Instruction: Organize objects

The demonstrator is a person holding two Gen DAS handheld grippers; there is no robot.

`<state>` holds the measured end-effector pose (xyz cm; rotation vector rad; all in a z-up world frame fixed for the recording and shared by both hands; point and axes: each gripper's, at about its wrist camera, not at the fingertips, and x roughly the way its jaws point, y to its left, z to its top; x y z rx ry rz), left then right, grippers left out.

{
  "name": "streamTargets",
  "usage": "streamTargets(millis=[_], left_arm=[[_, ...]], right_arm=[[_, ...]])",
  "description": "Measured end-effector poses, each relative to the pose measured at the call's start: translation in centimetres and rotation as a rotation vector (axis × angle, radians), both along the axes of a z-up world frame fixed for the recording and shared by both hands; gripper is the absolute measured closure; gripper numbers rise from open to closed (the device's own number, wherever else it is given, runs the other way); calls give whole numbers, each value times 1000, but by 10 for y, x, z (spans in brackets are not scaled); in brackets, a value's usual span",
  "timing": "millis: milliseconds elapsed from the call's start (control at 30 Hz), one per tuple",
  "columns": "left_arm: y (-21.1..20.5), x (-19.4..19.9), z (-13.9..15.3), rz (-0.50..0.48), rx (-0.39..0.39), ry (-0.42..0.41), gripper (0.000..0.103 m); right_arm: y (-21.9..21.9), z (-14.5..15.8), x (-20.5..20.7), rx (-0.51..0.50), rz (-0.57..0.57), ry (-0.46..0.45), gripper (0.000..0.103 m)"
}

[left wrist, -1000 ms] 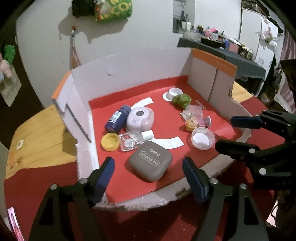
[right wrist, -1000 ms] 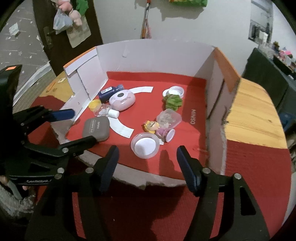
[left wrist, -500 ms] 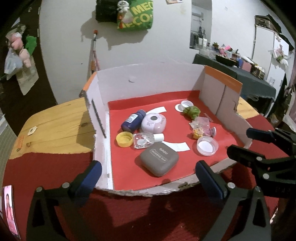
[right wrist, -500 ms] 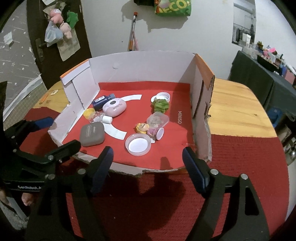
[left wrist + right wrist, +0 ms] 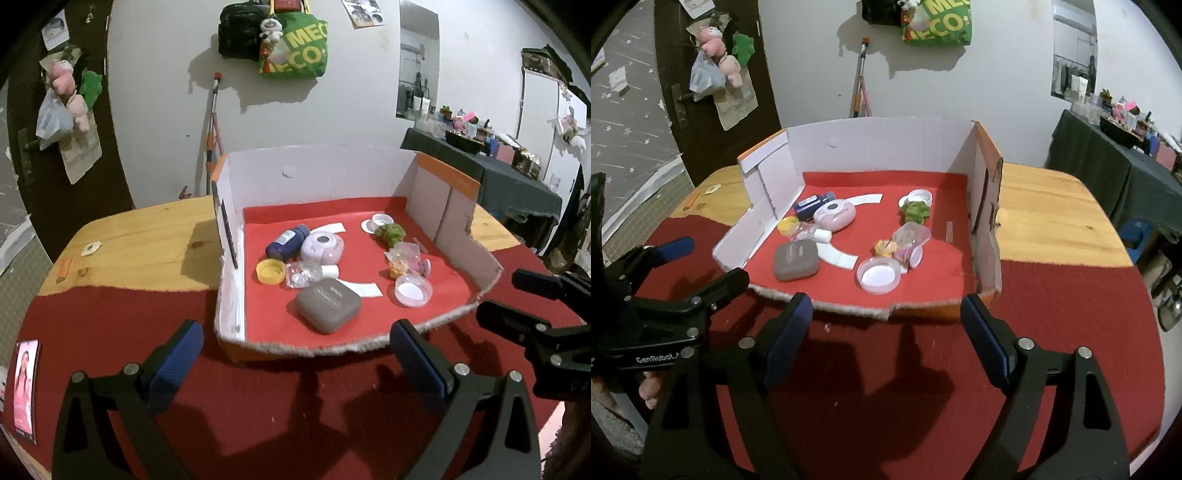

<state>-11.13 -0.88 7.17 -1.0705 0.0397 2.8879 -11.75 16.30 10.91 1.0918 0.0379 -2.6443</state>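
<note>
Two loose groups of small things lie on the red floor of the cardboard tray (image 5: 229,206), and over the last second both grippers have backed away from them, so the whole tray now shows where earlier its near edge filled the bottom of each view. In the left wrist view the grey case (image 5: 328,305) sits at the centre, with the yellow cap (image 5: 270,270) at its 10 o'clock, the blue bottle (image 5: 287,242) and the pink round box (image 5: 322,248) at its 12 o'clock, and the white dish (image 5: 413,291) at its 3 o'clock. The left gripper (image 5: 295,354) stands fully open with nothing between its pads; its jaws have just been opening. The right gripper (image 5: 886,328) is likewise wide and empty, its jaws having just spread further. My reading is that nothing is in hand and a fresh pick has yet to be chosen, or the sorting is finished. Hard to make out are the clear bottle (image 5: 308,274) beside the cap and the crumpled clear bag (image 5: 910,236) with small bright bits near the dish; the green bundle (image 5: 916,211) at 1 o'clock is unclear too. The table's (image 5: 147,240) far edges are cut off by the lens.
</note>
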Motion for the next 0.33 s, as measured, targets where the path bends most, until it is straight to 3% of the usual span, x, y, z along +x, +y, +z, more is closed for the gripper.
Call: streamTargets(millis=[333], left_arm=[[9, 22, -25, -7, -5, -44, 0]], right_arm=[[5, -25, 23, -16, -16, -45, 20]])
